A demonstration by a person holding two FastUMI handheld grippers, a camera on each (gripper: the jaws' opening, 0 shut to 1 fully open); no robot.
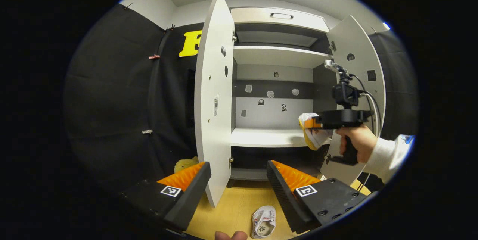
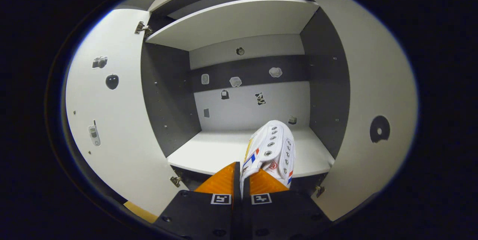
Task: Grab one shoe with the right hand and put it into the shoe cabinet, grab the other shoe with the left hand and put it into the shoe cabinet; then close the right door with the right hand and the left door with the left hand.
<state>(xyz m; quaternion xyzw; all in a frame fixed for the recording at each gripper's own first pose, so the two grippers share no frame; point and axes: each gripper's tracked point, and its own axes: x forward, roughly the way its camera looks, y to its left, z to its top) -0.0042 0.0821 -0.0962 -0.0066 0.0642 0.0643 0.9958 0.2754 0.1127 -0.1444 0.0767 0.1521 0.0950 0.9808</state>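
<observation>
Shoes are sitting apart: one (image 1: 263, 221) is lying on the tan floor (image 1: 231, 210) in front of the cabinet (image 1: 272, 83), low between my left fingers, and the other (image 2: 270, 150) is pinched in my right gripper (image 2: 241, 186).

Going left to right in the left gripper view: black cloth is hanging along the wall, a yellow plush thing (image 1: 185, 164) is sitting on the floor by it, then the left door (image 1: 214, 98) is standing wide open, the white shelf (image 1: 267, 137) is lying bare behind it, and the right door (image 1: 356, 83) is swung open too. My left gripper (image 1: 237, 187) is hanging released, jaws spread wide, pointing at the cabinet from above the floor shoe and touching nothing.

At the right, a hand (image 1: 356, 141) in a white sleeve (image 1: 390, 154) is gripping the handle of my right gripper, level with the shelf's front edge.

In the right gripper view my jaws are clenching the shoe's side, nearly closed, the toe pointing forward and reaching over the shelf's front edge, right of centre.
</observation>
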